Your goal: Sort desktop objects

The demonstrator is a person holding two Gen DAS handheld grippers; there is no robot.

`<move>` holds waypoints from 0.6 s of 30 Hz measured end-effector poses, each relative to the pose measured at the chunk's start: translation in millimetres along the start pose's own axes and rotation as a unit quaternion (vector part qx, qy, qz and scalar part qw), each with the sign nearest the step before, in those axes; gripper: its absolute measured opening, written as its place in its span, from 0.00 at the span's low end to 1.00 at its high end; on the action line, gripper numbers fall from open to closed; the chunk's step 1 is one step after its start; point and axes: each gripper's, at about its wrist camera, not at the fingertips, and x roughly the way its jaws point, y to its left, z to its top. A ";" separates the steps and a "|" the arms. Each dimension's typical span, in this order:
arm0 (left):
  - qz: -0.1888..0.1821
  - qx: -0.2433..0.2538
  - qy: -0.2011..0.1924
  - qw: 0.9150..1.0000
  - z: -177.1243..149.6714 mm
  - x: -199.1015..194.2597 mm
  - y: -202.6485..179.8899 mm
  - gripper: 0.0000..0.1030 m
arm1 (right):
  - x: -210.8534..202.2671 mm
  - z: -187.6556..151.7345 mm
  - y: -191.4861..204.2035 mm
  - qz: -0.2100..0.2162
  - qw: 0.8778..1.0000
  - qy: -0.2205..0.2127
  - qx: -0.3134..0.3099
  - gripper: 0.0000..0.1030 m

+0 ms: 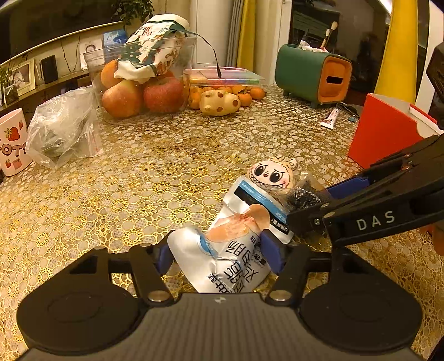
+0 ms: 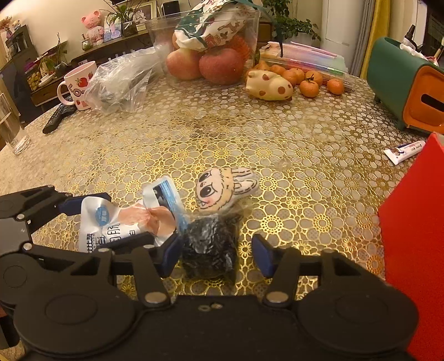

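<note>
On the worktop (image 1: 166,155), under a gold flower-patterned cover, a clear bin (image 1: 144,80) at 11 o'clock in the left wrist view holds apples, an orange and a printed cloth bag. Loose mandarins (image 1: 244,95) and a spotted squishy toy (image 1: 219,102) lie just beside it. A green and orange tissue box (image 1: 313,75) at 1 o'clock carries brushes on top.

The left tool (image 1: 219,257) is clenched on a white foil snack pouch (image 1: 236,250) bearing Chinese print, both blue pads pressing its sides. The right tool (image 2: 219,254), marked "DAS", straddles a small clear bag of dark contents (image 2: 209,244); its left pad touches the bag, the right pad stands apart, so it is not yet grasping. A cartoon-face plush (image 2: 222,188) lies at 12 o'clock of both.

Only the right wrist view shows a remote control (image 2: 58,118), a drinking glass (image 2: 12,130) and a pink bear figure (image 2: 93,26). A strawberry mug (image 2: 79,84) appears in both.
</note>
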 end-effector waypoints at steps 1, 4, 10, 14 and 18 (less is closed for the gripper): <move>-0.002 -0.003 0.001 1.000 0.1 -0.2 0.1 0.60 | -0.5 -0.3 0.3 -0.001 1.000 0.000 -0.001 0.47; -0.004 -0.006 0.002 1.000 -0.3 -1.5 0.3 0.57 | -2.7 -1.6 0.2 -0.001 1.000 -0.002 -0.002 0.43; -0.011 -0.032 0.006 0.999 0.3 -4.0 2.8 0.49 | -8.4 -6.0 -3.4 -0.010 1.000 -0.006 0.001 0.36; -0.038 -0.070 0.014 0.997 1.9 -7.4 4.8 0.25 | -15.2 -9.3 -7.6 -0.011 1.000 -0.009 0.012 0.35; -0.040 -0.081 0.013 0.996 3.5 -12.4 -1.3 0.19 | -24.9 -13.2 -9.8 -0.009 1.000 -0.014 0.015 0.35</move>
